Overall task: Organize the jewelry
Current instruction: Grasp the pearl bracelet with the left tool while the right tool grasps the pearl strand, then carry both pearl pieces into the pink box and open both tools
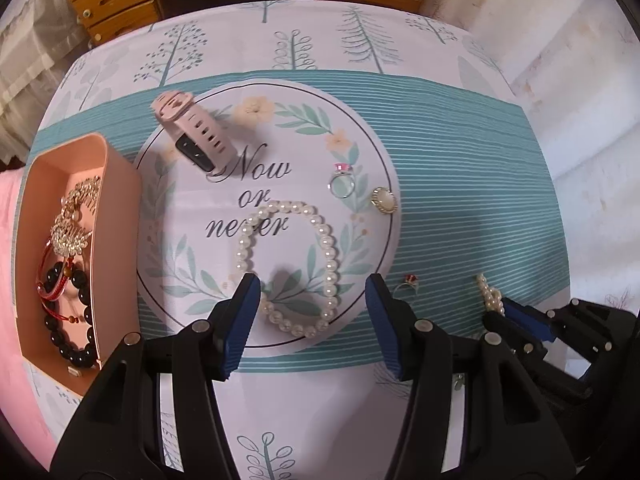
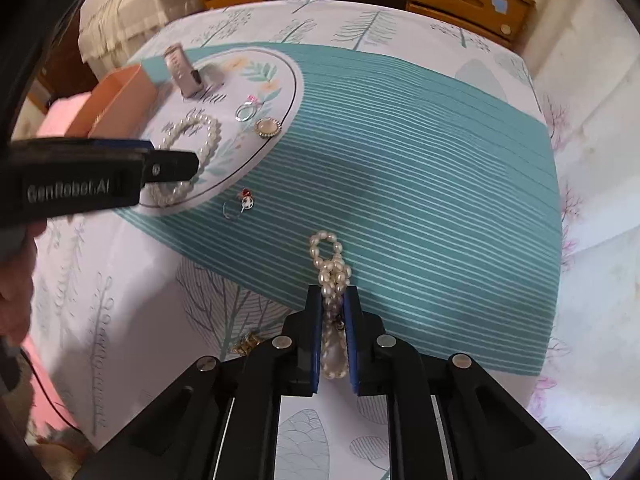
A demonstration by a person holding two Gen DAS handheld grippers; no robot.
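The right claw (image 2: pixel 333 304) is clenching a small pearl strand (image 2: pixel 330 264) on the desk's teal mat (image 2: pixel 420 184), while the left claw (image 1: pixel 312 300) is hovering released over the pearl bracelet (image 1: pixel 288 264). Lifting carelessly, the loosely pinched strand is risking slipping free before reaching the pink box (image 1: pixel 116 184).

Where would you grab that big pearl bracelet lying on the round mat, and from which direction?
Probably from straight above, on a single stretch of the strand. The pearl bracelet lies flat as an open loop on the round mat, so there is nothing tall to clamp. One pad would go inside the loop and one outside, pinching across the beads. The near side looks easiest, since the left gripper hangs over it with jaws open.
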